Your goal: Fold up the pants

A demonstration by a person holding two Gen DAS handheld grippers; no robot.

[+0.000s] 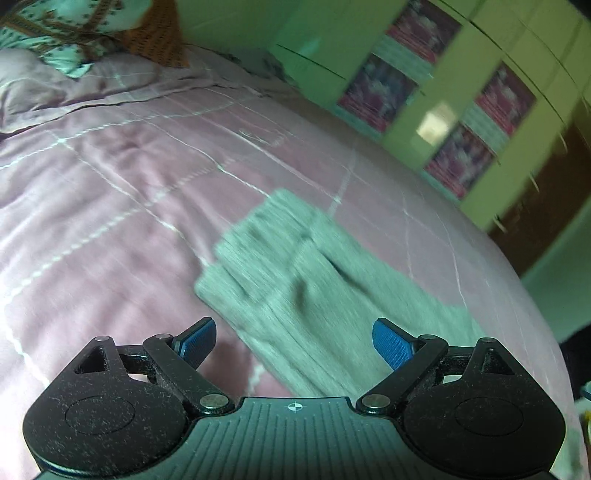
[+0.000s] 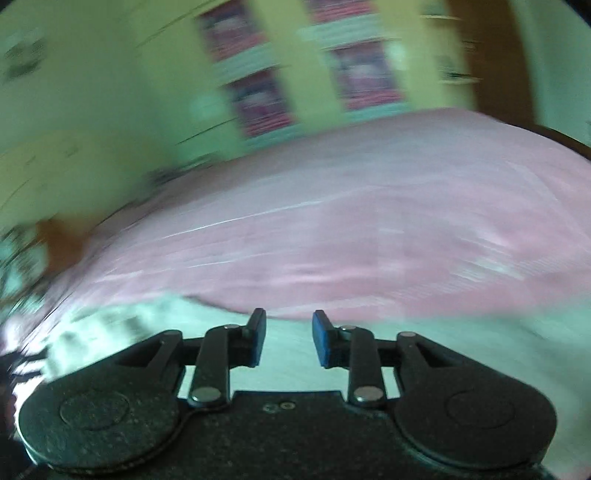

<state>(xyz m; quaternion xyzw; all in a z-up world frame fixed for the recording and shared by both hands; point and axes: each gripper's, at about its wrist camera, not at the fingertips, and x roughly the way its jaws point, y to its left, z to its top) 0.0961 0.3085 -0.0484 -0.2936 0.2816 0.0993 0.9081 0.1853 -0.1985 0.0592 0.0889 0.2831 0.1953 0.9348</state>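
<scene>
Grey-green pants (image 1: pixel 295 273) lie partly folded on the pink bedspread (image 1: pixel 129 184), one layer doubled over at the far end. My left gripper (image 1: pixel 293 328) hovers just short of them with its blue pads wide apart and nothing between them. In the right wrist view, which is heavily blurred, my right gripper (image 2: pixel 289 325) has a clear gap between its pads and holds nothing. A pale cloth (image 2: pixel 288 369) lies under it; I cannot tell whether it is the pants. The pink bedspread (image 2: pixel 369 240) stretches beyond.
A patterned cloth and an orange cushion (image 1: pixel 74 33) sit at the far left of the bed. A green cabinet with dark red panels (image 1: pixel 461 110) stands behind the bed, also seen as the cabinet (image 2: pixel 303 74) in the right wrist view. A brown door (image 1: pixel 546 206) is at the right.
</scene>
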